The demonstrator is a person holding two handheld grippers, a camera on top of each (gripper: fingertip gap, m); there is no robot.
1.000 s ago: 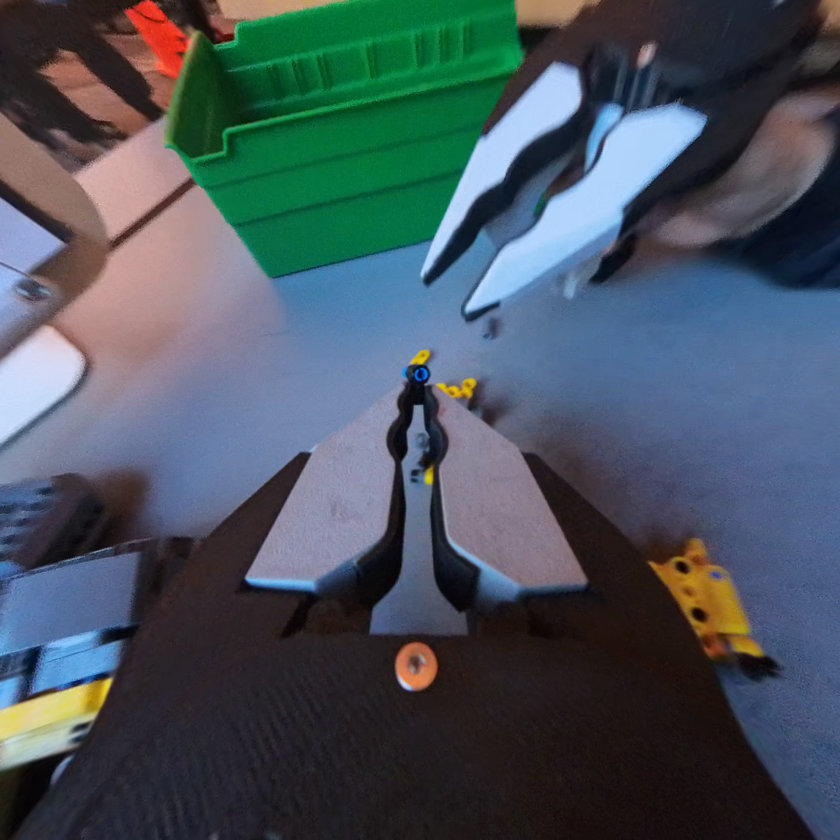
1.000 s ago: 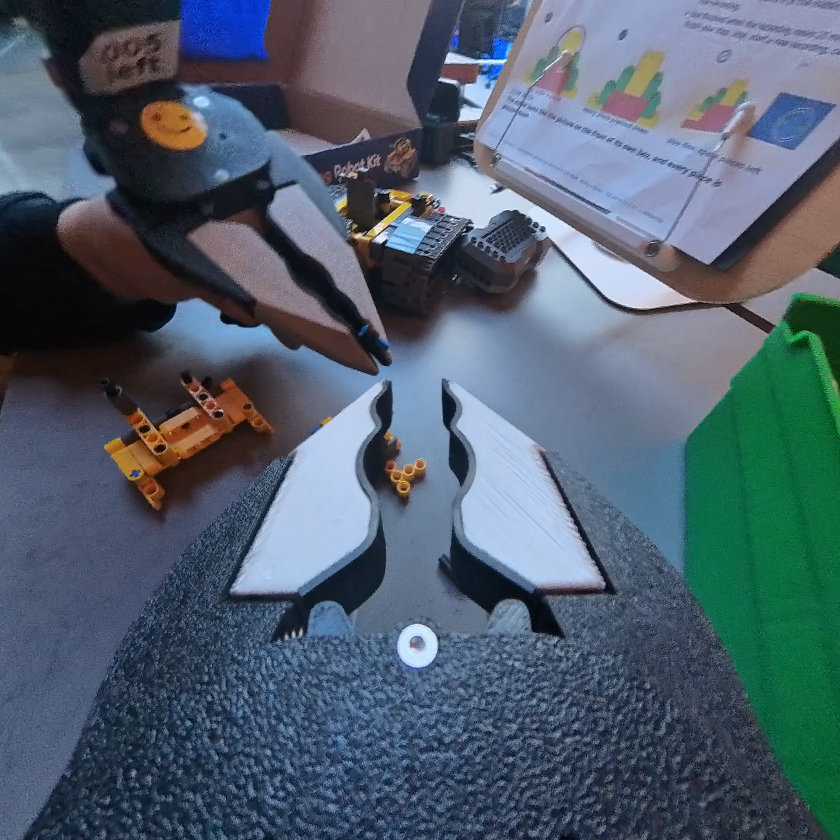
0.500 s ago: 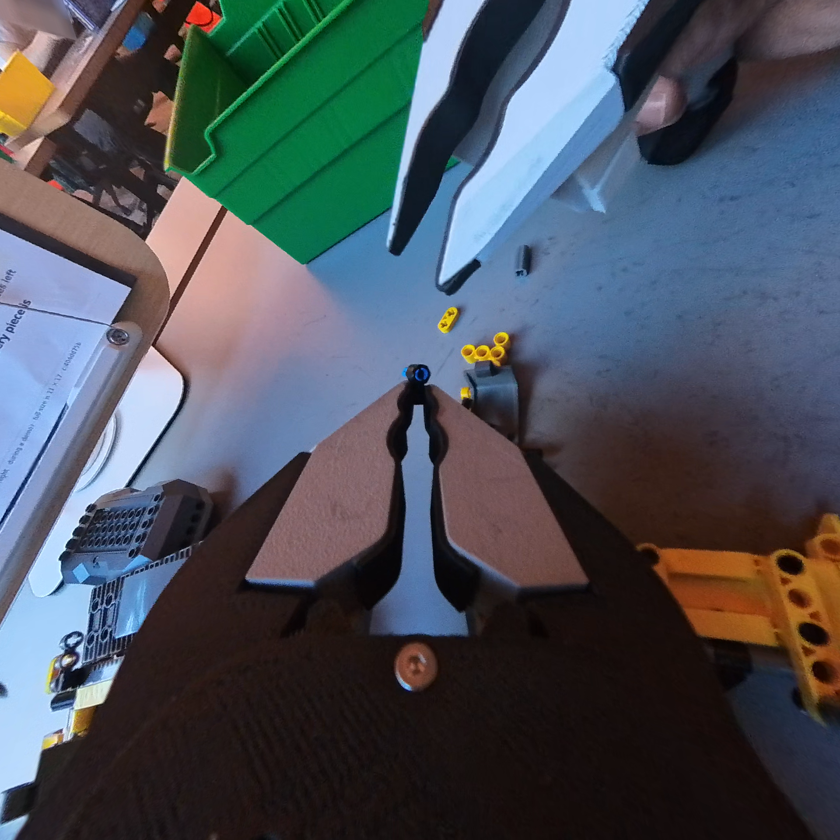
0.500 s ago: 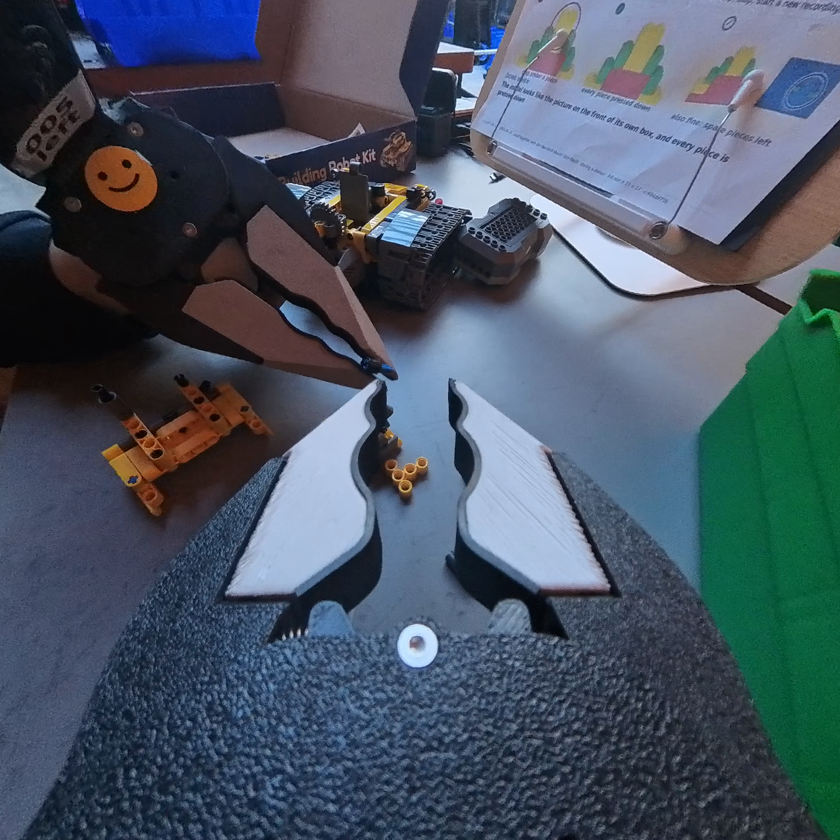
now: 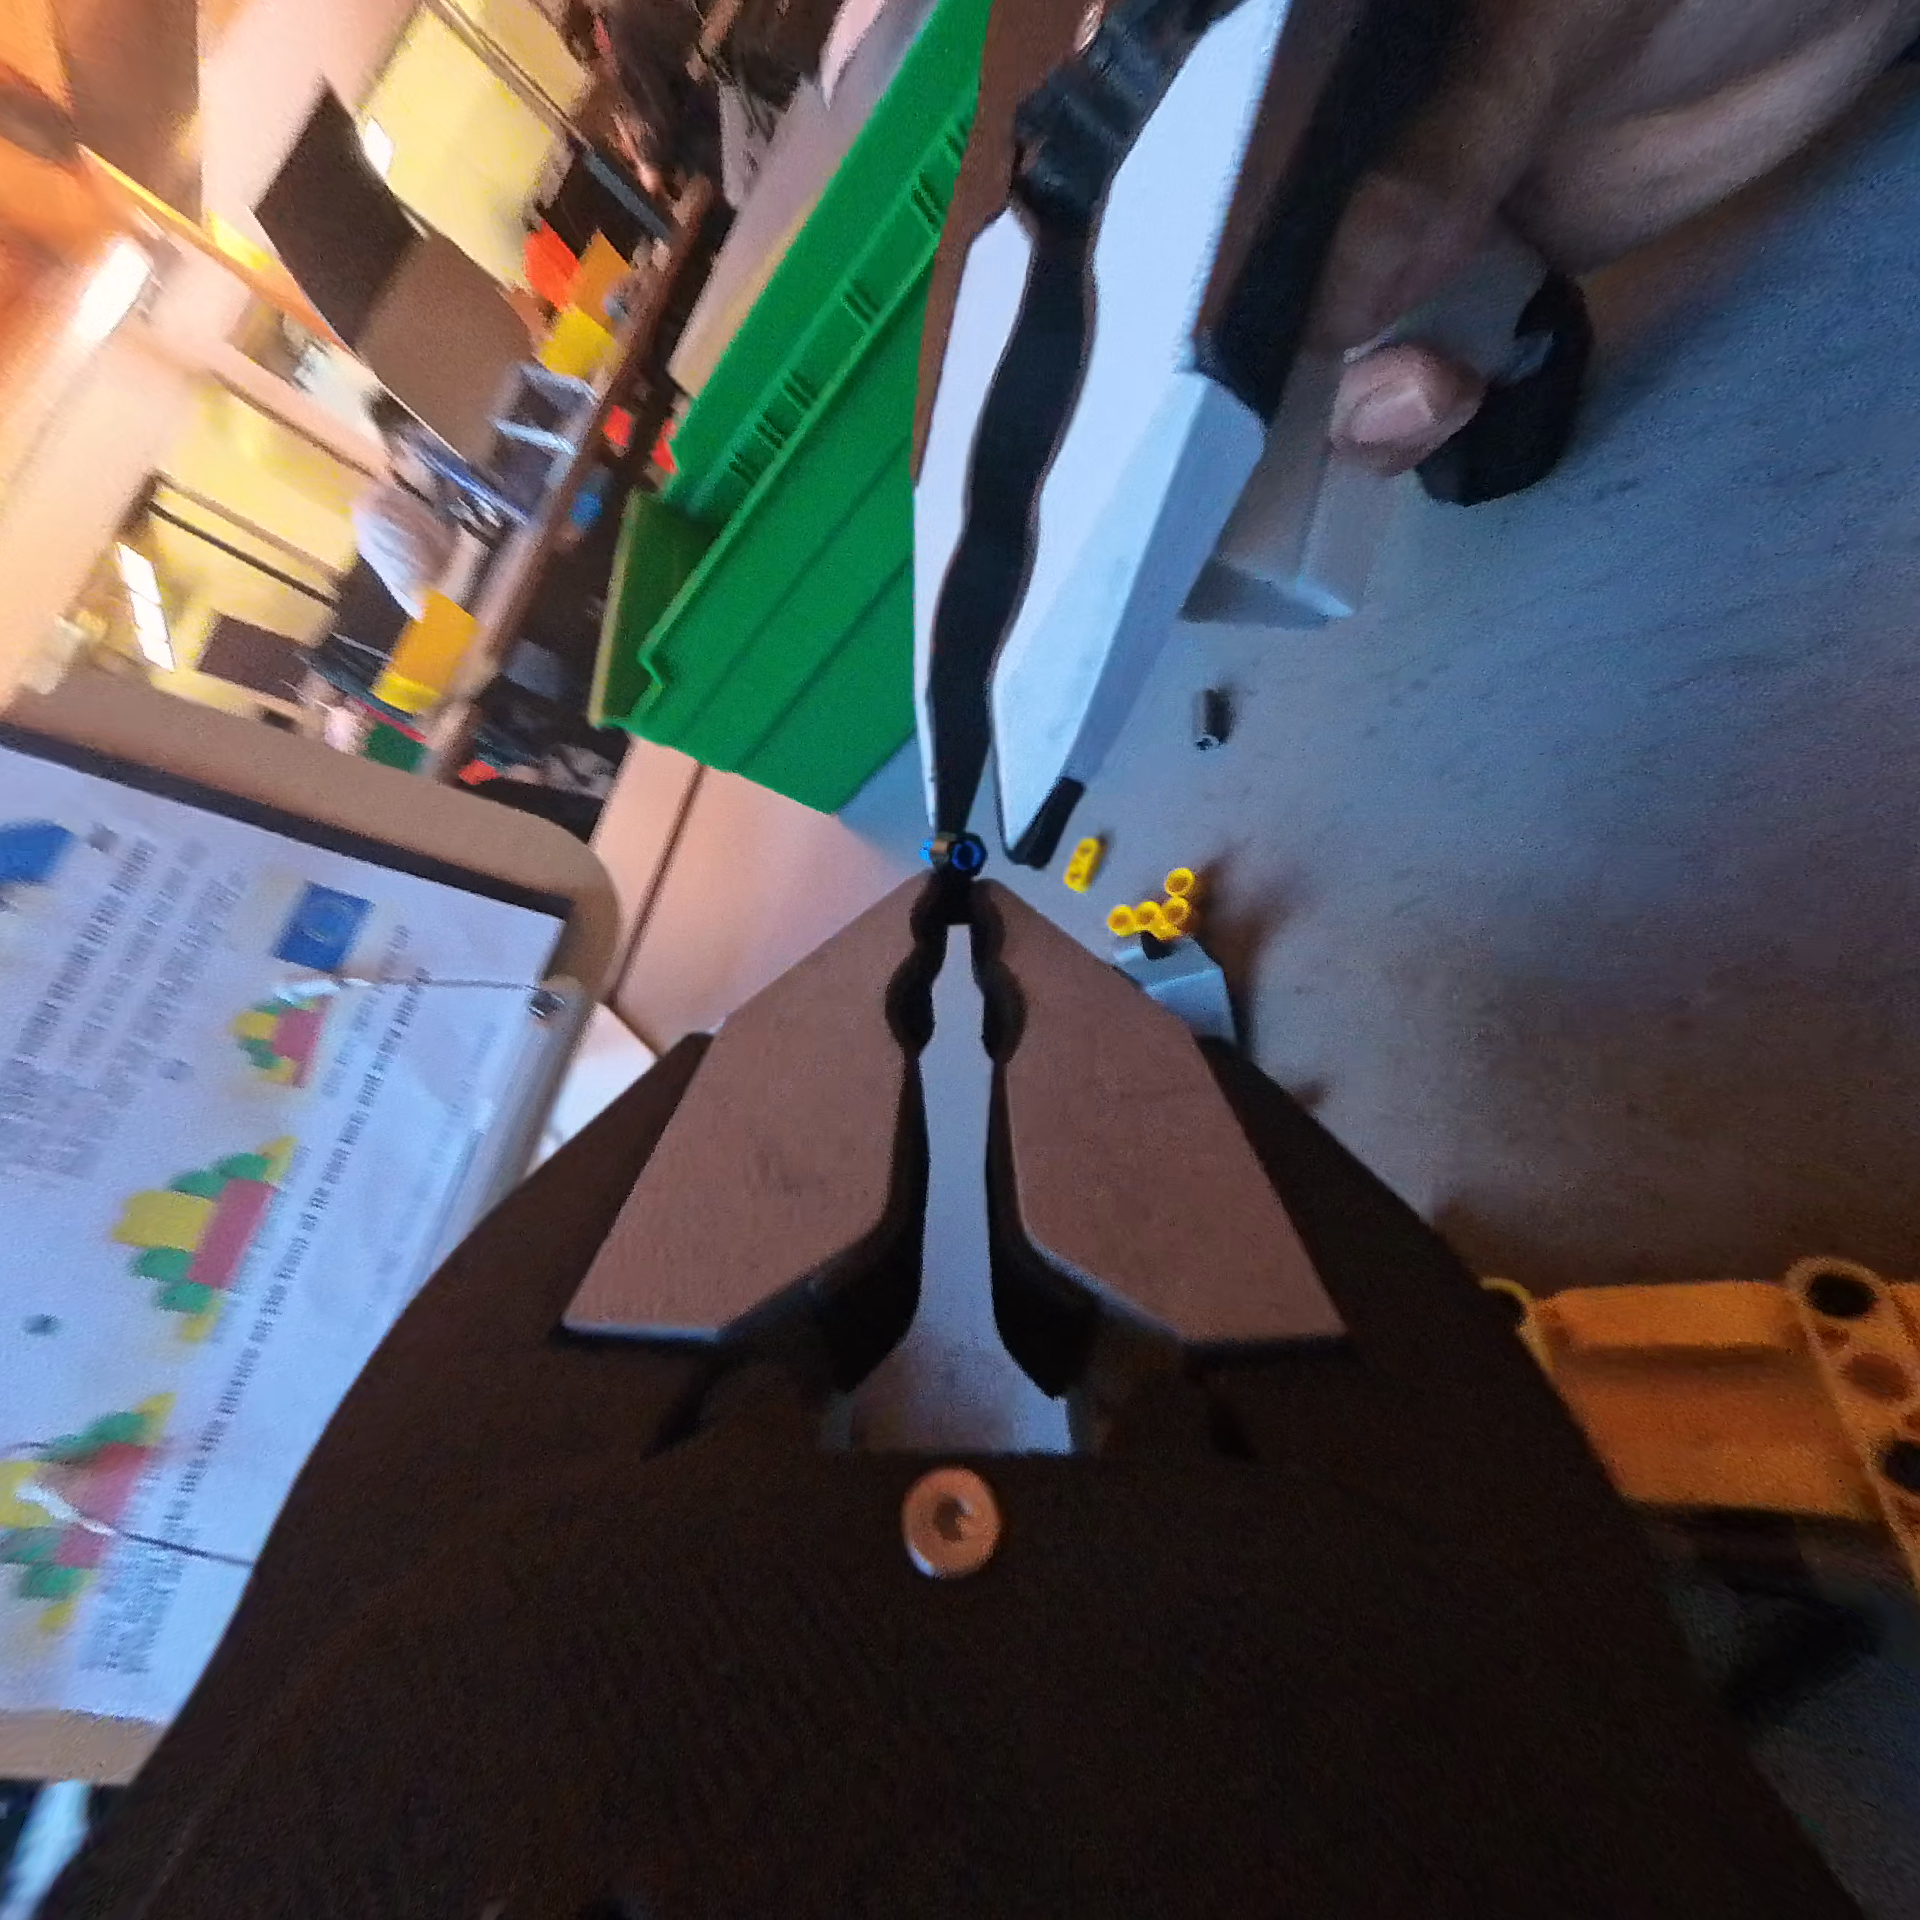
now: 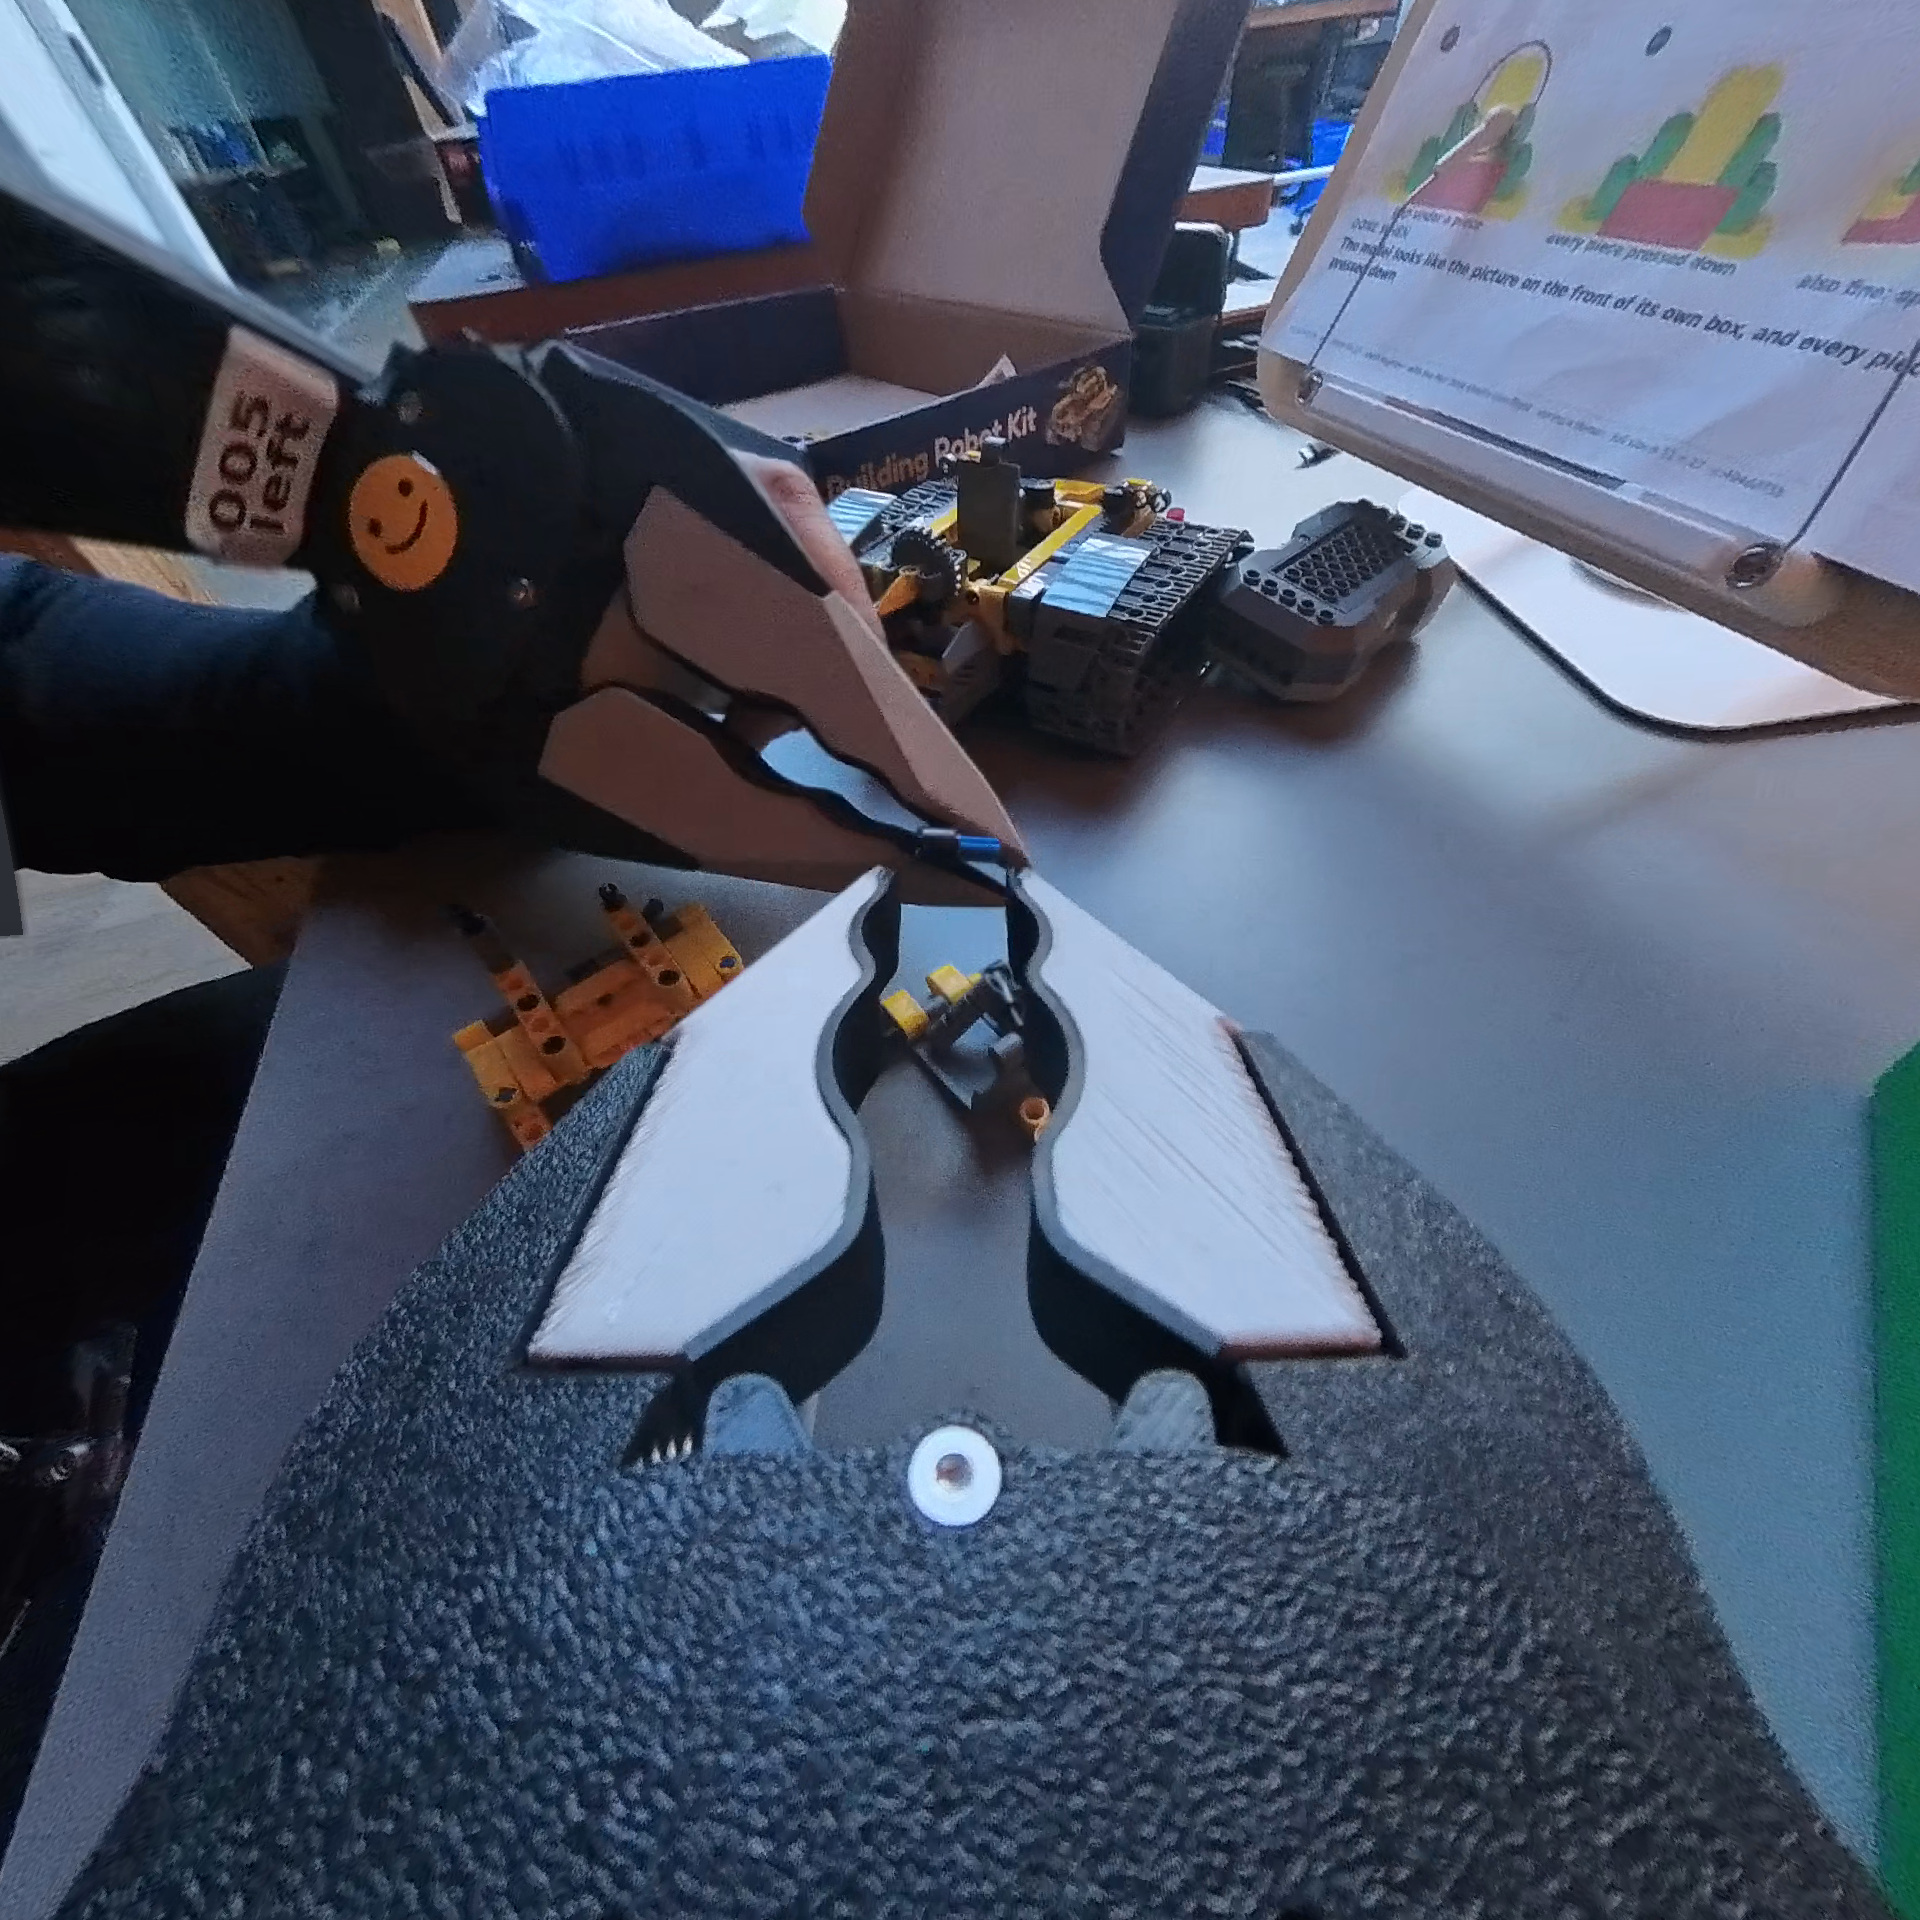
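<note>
Looking along my left gripper [image 5: 951, 883], I see its two brown-faced fingers [image 5: 790, 1132] drawn nearly together, pinching a small black-and-blue plastic peg [image 5: 956, 852] at their very tips. The right gripper [image 5: 987, 831], with white-faced fingers, comes down from above, its tips right at that peg; a hand [image 5: 1455, 260] wraps its handle. On the grey counter [image 5: 1558, 935] just right of my tips lie a small yellow brick piece [image 5: 1083, 862], a cluster of yellow round connectors [image 5: 1155, 912] and a grey block [image 5: 1179, 982]. A short black pin [image 5: 1211, 717] lies farther off, and an orange-yellow perforated plastic assembly [image 5: 1745, 1382] sits at the right edge. A green plastic bin [image 5: 790, 540] stands behind, and a printed sheet on a wooden stand [image 5: 208, 1143] fills the left; this view is blurred.

From the right wrist, my white-faced fingers [image 6: 727, 1153] stand a little apart, holding nothing, their tips on either side of the peg held by the left gripper, which reaches in from the left. Below, between my fingers, a small dark and yellow brick piece [image 6: 966, 1023] lies on the counter. The yellow perforated assembly is at the left, a black-and-yellow tracked brick vehicle [image 6: 1081, 613] farther back, and an open cardboard box [image 6: 935, 312] behind it.
</note>
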